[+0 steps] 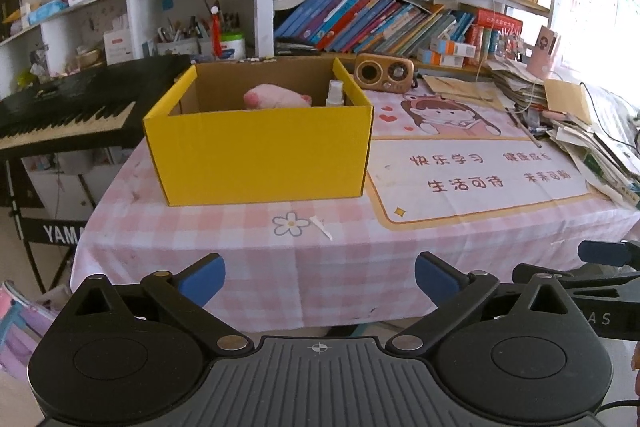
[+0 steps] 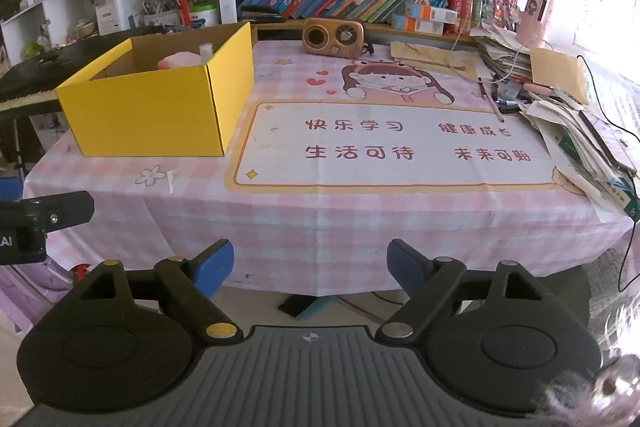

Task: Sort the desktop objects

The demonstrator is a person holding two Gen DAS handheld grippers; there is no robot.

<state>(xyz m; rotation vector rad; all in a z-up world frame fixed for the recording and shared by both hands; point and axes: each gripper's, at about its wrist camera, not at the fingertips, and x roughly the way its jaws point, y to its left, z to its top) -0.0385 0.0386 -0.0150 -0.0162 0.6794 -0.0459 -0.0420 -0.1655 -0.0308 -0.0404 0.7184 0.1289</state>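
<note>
Yellow box (image 1: 260, 155) on the table (image 1: 224, 267), holding sorted objects; both grippers empty.

The yellow box stands open on the left part of the pink checked tablecloth. Inside it, a pink plush toy (image 1: 276, 97) lies just beside a small clear spray bottle (image 1: 334, 94), which stands upright at the right wall. The left gripper (image 1: 320, 279) and right gripper (image 2: 310, 269) hover before the near table edge, jaws spread wide with nothing between them. A printed mat (image 2: 400, 143) right of the box carries red Chinese characters. A gold retro speaker (image 2: 333, 37) sits behind it. A black keyboard (image 1: 72, 107) stands left of the table; its stand reads "YAMA", the rest hidden.
</note>
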